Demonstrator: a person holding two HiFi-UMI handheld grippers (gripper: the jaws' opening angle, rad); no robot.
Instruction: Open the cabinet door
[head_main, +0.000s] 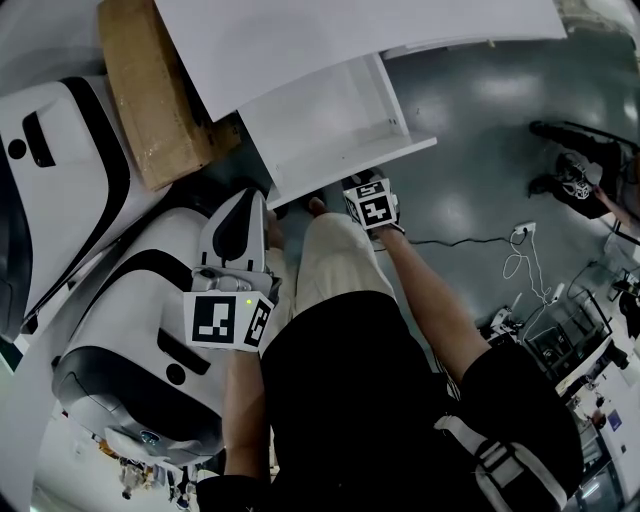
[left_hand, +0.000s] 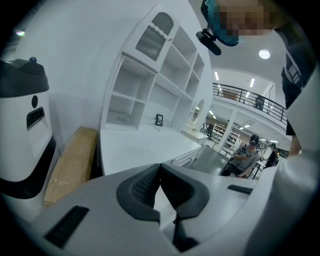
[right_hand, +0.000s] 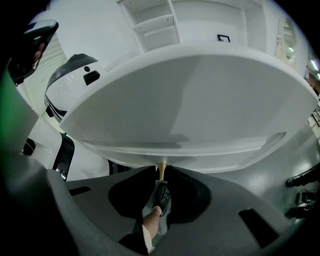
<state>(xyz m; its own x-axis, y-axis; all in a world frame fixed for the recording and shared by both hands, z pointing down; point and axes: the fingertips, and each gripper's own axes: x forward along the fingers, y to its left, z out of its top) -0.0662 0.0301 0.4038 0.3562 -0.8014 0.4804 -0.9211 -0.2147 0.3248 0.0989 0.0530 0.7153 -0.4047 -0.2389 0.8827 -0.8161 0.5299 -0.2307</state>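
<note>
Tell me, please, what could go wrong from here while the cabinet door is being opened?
1. The right tongs pinch the small tan knob only at their tips, so the knob may slip out during the pull.
2. The person's knee and shoe sit just below the cabinet door, so the swinging door might strike them.

Head view steeply down over cabinet (head_main: 335, 130), both gripper views facing its top (left_hand: 140, 145) and shelves (left_hand: 165, 85), right one closest
</note>
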